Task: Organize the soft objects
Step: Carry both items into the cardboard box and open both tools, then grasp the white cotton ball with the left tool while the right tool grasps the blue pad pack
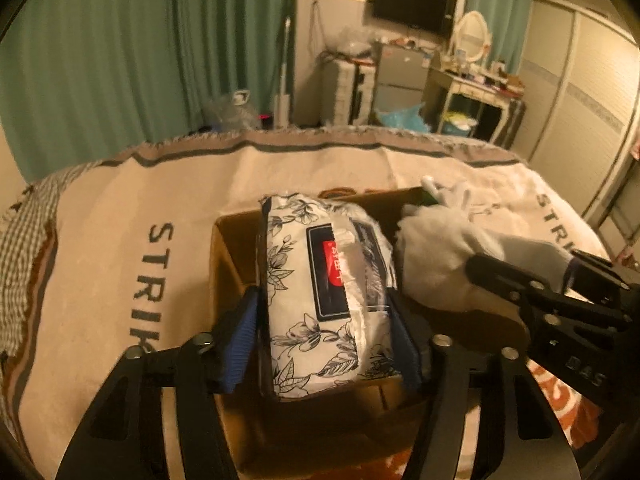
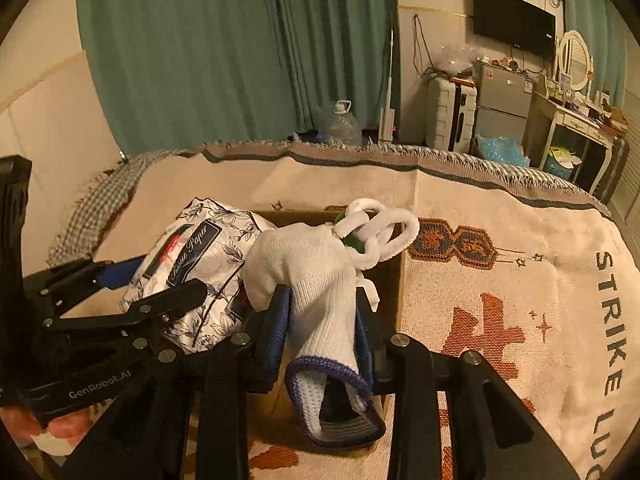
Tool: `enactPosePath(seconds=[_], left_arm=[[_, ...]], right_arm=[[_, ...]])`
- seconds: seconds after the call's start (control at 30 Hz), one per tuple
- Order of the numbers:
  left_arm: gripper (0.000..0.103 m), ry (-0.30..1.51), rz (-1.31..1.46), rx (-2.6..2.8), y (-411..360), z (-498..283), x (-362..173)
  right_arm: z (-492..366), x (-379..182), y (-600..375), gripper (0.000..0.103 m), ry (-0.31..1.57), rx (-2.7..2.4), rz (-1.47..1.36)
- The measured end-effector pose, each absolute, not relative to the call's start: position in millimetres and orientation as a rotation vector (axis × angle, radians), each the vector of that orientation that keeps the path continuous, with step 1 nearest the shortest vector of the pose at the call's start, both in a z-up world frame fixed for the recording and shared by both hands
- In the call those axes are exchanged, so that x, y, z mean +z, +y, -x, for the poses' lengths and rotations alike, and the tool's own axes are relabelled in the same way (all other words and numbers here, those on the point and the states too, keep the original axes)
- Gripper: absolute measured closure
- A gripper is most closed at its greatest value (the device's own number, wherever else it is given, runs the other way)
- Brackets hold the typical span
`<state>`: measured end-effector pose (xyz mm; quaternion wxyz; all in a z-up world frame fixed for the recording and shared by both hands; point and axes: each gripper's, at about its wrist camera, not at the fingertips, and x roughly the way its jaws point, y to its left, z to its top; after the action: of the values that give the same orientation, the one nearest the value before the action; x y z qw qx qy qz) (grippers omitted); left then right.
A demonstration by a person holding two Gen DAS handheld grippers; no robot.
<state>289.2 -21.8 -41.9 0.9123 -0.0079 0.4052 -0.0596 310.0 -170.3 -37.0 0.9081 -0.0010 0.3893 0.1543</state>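
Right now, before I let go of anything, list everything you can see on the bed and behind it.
tissue pack: one, white with dark floral print, between the left gripper's pads over the box
glove: one, white knit with purple cuff, between the right gripper's pads
cardboard box: one, brown, open, on the blanket
blanket: one, cream with dark lettering, covering the bed
curtains: green, behind the bed
television: one, black, on the wall
left gripper: black, blue pads
right gripper: black, blue pads
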Motion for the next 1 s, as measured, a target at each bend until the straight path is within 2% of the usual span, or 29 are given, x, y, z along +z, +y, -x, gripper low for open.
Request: enactPosePath(seconds=[0.13,0.3,0.47,0.5,0.53,0.57,0.63,0.73,0.87,1.0], left_arm=[[0.039,0.861,0.051,-0.112,-18.9,-288.4,-35.3],[0.039,0.838,0.059,-0.113,-18.8,-267.9,6.6],[0.038,0.713,0.022,-0.107,-27.3,-215.1,84.8],[0.033,0.683,0.024,-0.106,-28.4,-201.2,102.1],[0.02,0.658,0.029,-0.107,-28.2,-190.6,115.1],[0.016,0.623,0.034,-0.104,-28.1,-177.1,129.9],[0.015,0.541,0.031,-0.098,-29.2,-143.9,159.0],[0.012,0.485,0.04,-0.094,-27.8,-104.6,184.4],[0.012,0.46,0.055,-0.085,-21.7,-60.7,189.0],[0.012,0.463,0.035,-0.058,-17.6,-29.7,163.7]], right_arm=[[-309.1,-29.6,-182.3,0.053,0.794,0.299,-0.041],[-285.8,18.1,-197.3,0.051,0.746,0.278,-0.059],[-236.6,95.7,-206.6,0.047,0.66,0.254,-0.028],[-224.8,110.2,-208.0,0.046,0.644,0.247,-0.022],[-209.7,128.1,-210.4,0.044,0.622,0.239,-0.016],[-197.3,141.4,-211.5,0.042,0.604,0.238,-0.012],[-164.4,170.5,-213.4,0.037,0.563,0.227,0.01],[-120.1,196.7,-214.4,0.02,0.524,0.202,0.04],[-66.2,205.5,-213.0,0.004,0.499,0.197,0.051],[-23.7,185.7,-209.8,0.0,0.513,0.189,0.068]])
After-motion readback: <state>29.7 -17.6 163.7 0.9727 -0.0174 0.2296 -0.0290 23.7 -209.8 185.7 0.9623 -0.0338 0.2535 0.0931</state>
